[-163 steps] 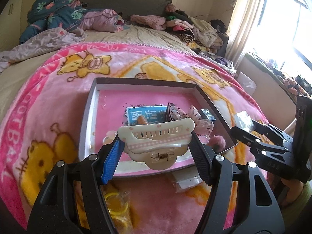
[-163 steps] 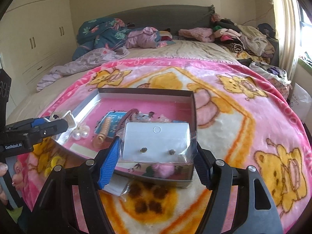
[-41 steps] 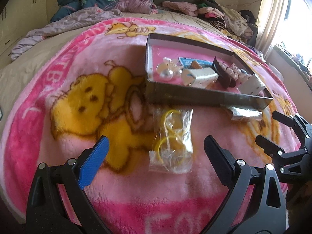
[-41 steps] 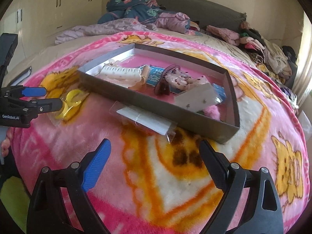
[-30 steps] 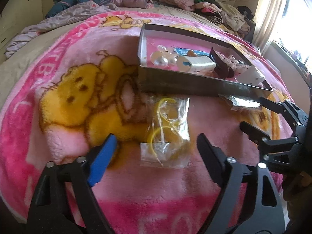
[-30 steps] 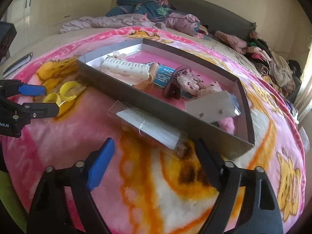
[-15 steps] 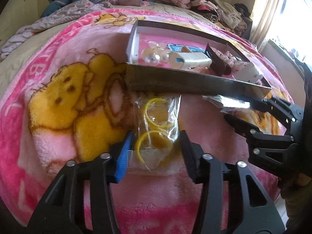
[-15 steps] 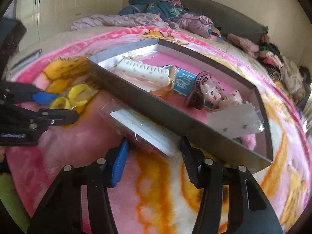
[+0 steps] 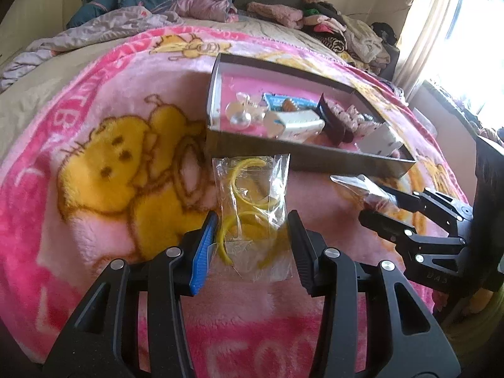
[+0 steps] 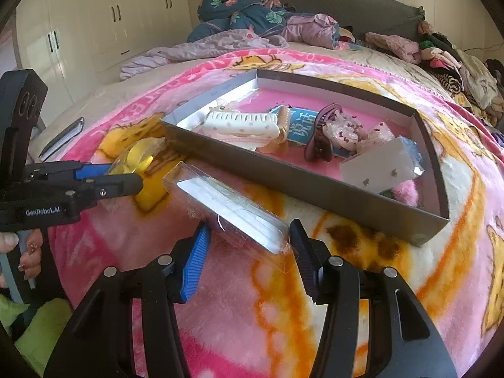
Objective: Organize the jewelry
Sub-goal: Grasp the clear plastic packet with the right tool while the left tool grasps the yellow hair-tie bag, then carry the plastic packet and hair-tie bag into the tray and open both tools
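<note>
A grey box lid (image 9: 283,152) with a pink floor lies on the pink blanket and holds a cream hair claw (image 10: 241,124), a dark claw clip (image 10: 321,138), an earring card (image 10: 379,167) and other pieces. My left gripper (image 9: 252,236) is closed on a clear bag of yellow rings (image 9: 252,208) lying in front of the box. My right gripper (image 10: 247,245) is closed on a clear packet with a white card (image 10: 230,208), also in front of the box. The packet also shows in the left wrist view (image 9: 362,186).
The pink cartoon blanket (image 9: 110,157) covers a bed. Piled clothes (image 10: 252,15) lie at the headboard and more clothes (image 9: 346,31) at the far right. A dark notebook (image 10: 61,138) lies at the bed's left edge. Wardrobes (image 10: 94,15) stand left, a window (image 9: 472,15) right.
Both grippers let go of the hair claw and earring card in the box, dropped to the blanket in front of it and closed on the ring bag and the card packet.
</note>
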Available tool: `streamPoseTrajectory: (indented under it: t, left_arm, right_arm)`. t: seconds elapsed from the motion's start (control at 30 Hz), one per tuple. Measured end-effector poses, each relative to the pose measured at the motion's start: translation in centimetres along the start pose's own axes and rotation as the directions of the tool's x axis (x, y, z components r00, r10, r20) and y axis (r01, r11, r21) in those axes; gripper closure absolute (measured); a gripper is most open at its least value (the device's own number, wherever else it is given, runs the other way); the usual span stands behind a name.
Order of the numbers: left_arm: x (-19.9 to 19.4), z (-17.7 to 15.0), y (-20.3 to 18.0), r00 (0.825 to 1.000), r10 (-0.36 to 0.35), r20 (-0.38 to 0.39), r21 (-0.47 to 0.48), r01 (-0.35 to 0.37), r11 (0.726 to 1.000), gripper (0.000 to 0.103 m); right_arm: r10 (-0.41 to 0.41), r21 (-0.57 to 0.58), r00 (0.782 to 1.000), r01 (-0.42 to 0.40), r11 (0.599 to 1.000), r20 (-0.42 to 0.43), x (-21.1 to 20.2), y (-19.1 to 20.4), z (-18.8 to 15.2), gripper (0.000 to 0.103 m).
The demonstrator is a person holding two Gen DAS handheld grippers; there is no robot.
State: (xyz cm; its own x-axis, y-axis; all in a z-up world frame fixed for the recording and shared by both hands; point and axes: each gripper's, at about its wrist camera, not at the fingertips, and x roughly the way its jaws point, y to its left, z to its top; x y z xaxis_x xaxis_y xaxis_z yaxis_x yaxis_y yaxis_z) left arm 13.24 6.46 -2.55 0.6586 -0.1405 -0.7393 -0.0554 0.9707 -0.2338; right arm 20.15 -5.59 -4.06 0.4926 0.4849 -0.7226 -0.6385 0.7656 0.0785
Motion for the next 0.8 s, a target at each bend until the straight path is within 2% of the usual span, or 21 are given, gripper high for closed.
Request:
streamPoseTrajectory:
  t: [0.8]
  left_arm:
    - [-0.3,4.7,-5.9,0.997,-0.066,0.046,0.12,0.06,0.991,0.066]
  right_arm:
    - [-0.15,0.105,0.983,0.139,0.985,0.105,-5.6,-5.8,0.7,0.053]
